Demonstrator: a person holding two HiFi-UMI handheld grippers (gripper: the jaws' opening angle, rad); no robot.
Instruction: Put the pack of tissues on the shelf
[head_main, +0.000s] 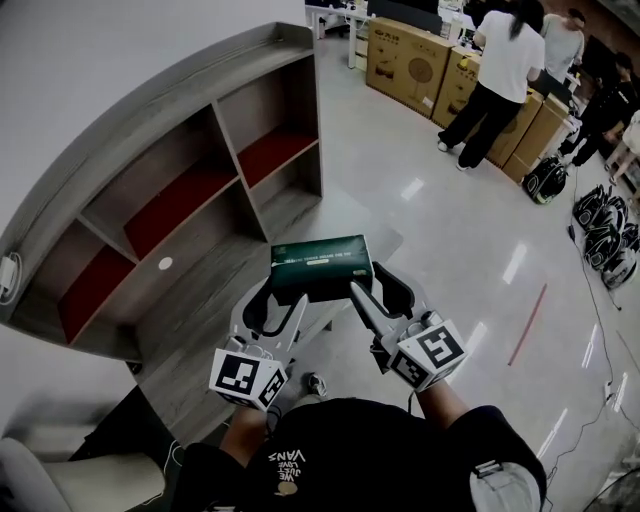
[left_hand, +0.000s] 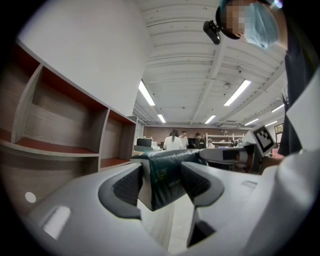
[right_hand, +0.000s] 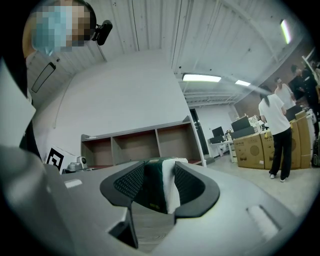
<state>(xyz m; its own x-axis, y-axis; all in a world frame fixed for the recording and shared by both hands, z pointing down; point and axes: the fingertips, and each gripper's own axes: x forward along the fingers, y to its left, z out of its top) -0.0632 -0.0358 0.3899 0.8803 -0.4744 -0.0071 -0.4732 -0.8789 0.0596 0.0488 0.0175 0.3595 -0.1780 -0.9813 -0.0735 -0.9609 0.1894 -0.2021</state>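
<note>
While clamped on the left end of the dark green rectangular pack of tissues (head_main: 320, 262), shows the left gripper (head_main: 287, 305) with its black ribbed pads (left_hand: 131, 186) pressed against the pack on either side. Likewise clenched on the pack's right end with the right gripper (head_main: 378, 292), a white side panel of the pack lying against one pad. Held level in the air between the two, out in front of the person's chest, above the glossy grey floor (head_main: 450, 230). Close to the long grey wooden shelf unit with red-lined compartments (head_main: 200, 255) but not touching it; placed near that unit's right end, with a small white round disc (head_main: 165, 263) on its lower board. Farther off at upper right, a row of brown cardboard boxes (head_main: 405, 55), with people in white tops (head_main: 500, 70) standing beside them
</note>
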